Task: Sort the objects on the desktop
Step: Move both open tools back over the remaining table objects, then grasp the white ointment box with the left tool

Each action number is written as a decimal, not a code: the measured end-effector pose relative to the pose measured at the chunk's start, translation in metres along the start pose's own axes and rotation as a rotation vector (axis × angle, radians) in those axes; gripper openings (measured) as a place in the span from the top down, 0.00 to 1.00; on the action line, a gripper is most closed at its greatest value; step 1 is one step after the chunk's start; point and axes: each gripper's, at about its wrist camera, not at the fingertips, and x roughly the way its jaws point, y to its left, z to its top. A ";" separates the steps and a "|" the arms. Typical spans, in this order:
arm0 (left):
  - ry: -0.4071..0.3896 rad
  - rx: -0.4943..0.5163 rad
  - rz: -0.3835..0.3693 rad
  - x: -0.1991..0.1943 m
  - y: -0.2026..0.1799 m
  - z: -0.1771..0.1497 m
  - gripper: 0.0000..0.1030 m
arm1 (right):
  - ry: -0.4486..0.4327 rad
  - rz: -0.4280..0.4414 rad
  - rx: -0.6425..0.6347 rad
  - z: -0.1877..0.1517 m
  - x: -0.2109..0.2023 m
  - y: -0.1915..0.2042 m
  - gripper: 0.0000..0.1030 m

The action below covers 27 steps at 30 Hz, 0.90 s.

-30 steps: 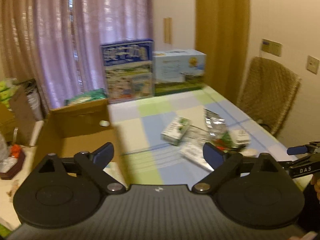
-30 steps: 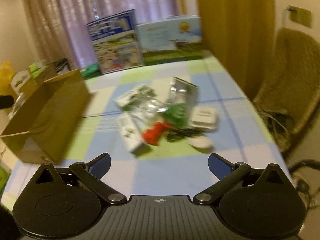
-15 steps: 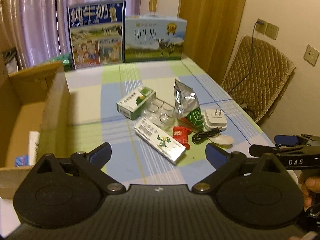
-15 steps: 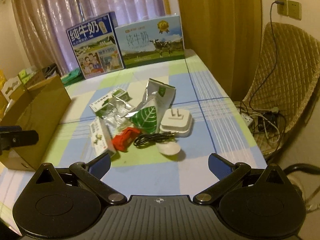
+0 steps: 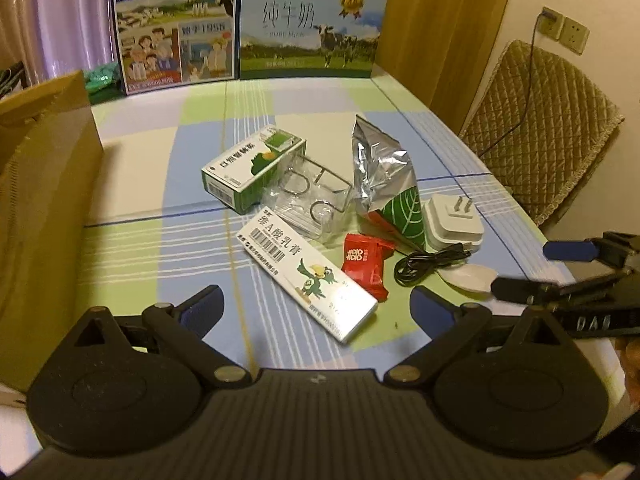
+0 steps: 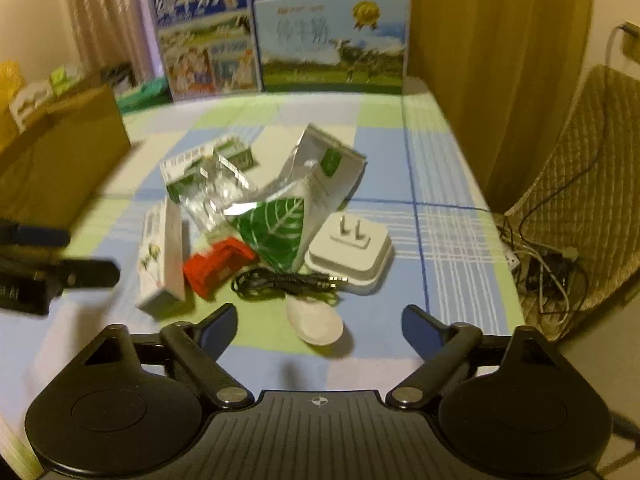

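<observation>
Grippers both spread wide, nothing between the fingers of either. Left gripper [image 5: 316, 306] hovers above the near edge of the table [image 5: 132, 184], its jaws framing the long white ointment box [image 5: 306, 276], no contact. Right gripper [image 6: 318, 322] hangs over the near edge too, white spoon [image 6: 316, 320] just ahead of its gap, not touched.

Clutter sits bunched mid-table toward the right edge:
- green-white box [image 5: 252, 170], touching the clear plastic tray [image 5: 308, 206]
- silver leaf-print pouch [image 5: 386, 188], leaning against the white plug adapter [image 5: 454, 220]
- red candy wrapper [image 5: 366, 262] between ointment box and black cable [image 5: 430, 262]
- cable coils against the adapter and spoon

Cardboard box [image 5: 40, 208] stands along the left edge, its wall close to the left gripper. Two milk cartons [image 5: 248, 24] line the far edge. Open cloth lies between cardboard box and clutter, also behind the clutter up to the cartons. Right edge is tight: the quilted chair [image 5: 540, 124] is just beyond it, with tangled wires [image 6: 540, 268] on the floor.
</observation>
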 end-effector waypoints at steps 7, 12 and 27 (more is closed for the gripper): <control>0.043 -0.036 -0.012 0.037 -0.002 0.005 0.15 | 0.062 0.048 -0.026 -0.002 0.023 -0.006 0.26; 0.087 -0.034 -0.004 0.055 0.000 0.004 0.33 | 0.095 0.072 -0.038 -0.001 0.034 -0.006 0.30; 0.133 0.069 0.050 0.029 0.019 -0.014 0.68 | 0.146 0.092 -0.023 0.001 0.051 -0.006 0.68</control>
